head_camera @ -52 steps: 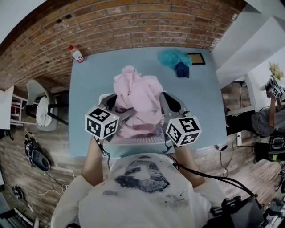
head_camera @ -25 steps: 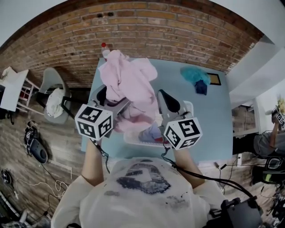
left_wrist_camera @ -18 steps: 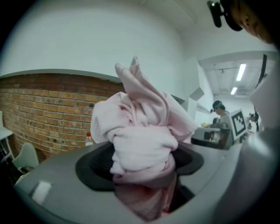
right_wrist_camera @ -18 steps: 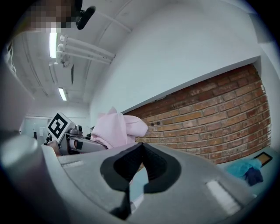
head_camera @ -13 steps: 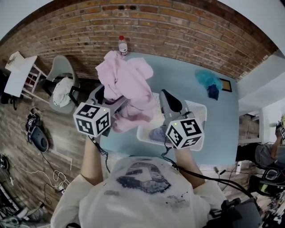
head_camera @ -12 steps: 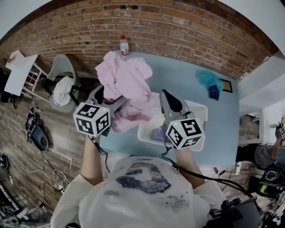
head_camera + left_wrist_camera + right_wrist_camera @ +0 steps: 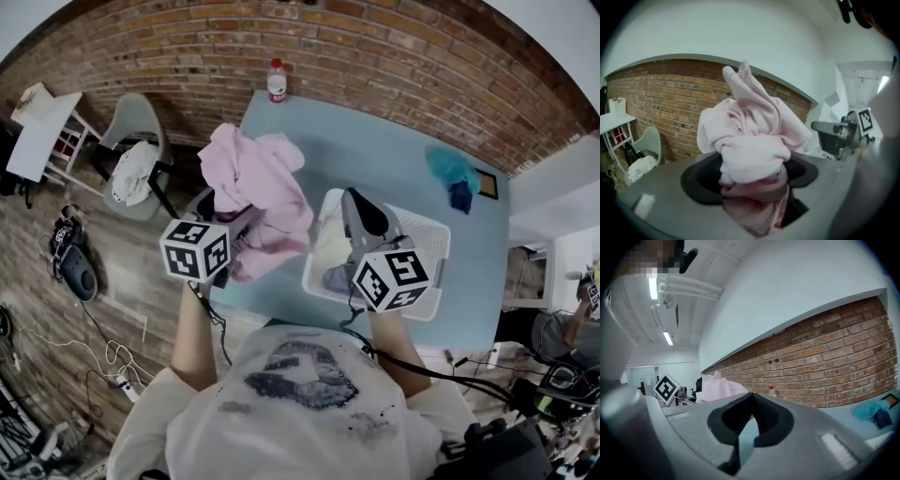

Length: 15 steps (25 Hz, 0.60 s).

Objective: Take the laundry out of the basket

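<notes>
Gripping a pink garment point(image 7: 255, 187) with my left gripper point(image 7: 232, 225), I had my right gripper point(image 7: 361, 204) clenched empty over the basket point(image 7: 414, 223).

Bottle point(image 7: 276, 81), chair point(image 7: 126, 125), brick wall point(image 7: 394, 58)

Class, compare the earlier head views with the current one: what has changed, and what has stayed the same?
The left gripper, gripping the pink garment, carried it left from above the basket to beside it. The right gripper stays shut, empty, over the basket; bottle and teal cloth unmoved.
</notes>
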Motion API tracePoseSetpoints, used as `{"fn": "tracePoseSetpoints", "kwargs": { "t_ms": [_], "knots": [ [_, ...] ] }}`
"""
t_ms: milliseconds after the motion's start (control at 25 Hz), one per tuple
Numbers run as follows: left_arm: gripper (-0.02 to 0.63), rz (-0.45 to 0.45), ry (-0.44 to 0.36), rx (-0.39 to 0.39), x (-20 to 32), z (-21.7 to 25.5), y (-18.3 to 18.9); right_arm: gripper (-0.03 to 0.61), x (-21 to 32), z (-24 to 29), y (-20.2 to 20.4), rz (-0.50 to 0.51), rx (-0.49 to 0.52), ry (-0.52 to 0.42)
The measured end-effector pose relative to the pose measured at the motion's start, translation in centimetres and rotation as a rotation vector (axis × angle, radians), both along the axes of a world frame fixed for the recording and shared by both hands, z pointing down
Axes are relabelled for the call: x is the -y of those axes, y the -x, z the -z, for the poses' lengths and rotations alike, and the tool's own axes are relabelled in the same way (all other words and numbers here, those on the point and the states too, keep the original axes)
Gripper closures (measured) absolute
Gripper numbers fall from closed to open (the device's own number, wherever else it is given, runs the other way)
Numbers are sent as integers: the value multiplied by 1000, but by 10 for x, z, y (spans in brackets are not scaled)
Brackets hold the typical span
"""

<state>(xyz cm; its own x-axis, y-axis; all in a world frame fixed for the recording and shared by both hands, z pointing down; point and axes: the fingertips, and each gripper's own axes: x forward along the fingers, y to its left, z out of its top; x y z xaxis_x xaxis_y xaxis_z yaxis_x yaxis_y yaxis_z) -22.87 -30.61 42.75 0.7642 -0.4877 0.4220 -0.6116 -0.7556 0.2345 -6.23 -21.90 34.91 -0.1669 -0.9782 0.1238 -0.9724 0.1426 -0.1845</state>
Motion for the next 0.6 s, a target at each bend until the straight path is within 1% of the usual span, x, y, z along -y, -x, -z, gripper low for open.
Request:
{"fn": "tracePoseSetpoints", "kwargs": {
  "t_ms": [280,480,600],
  "knots": [
    [230,6,85,37,4,-49,5,580,9,-21,4,0,8,54],
    [230,2,145,66,4,-91,3,581,10,-41,0,-12,21,84],
    [230,0,166,92,7,-112,0,581,13,-50,-6,-19,28,100]
  ]
}}
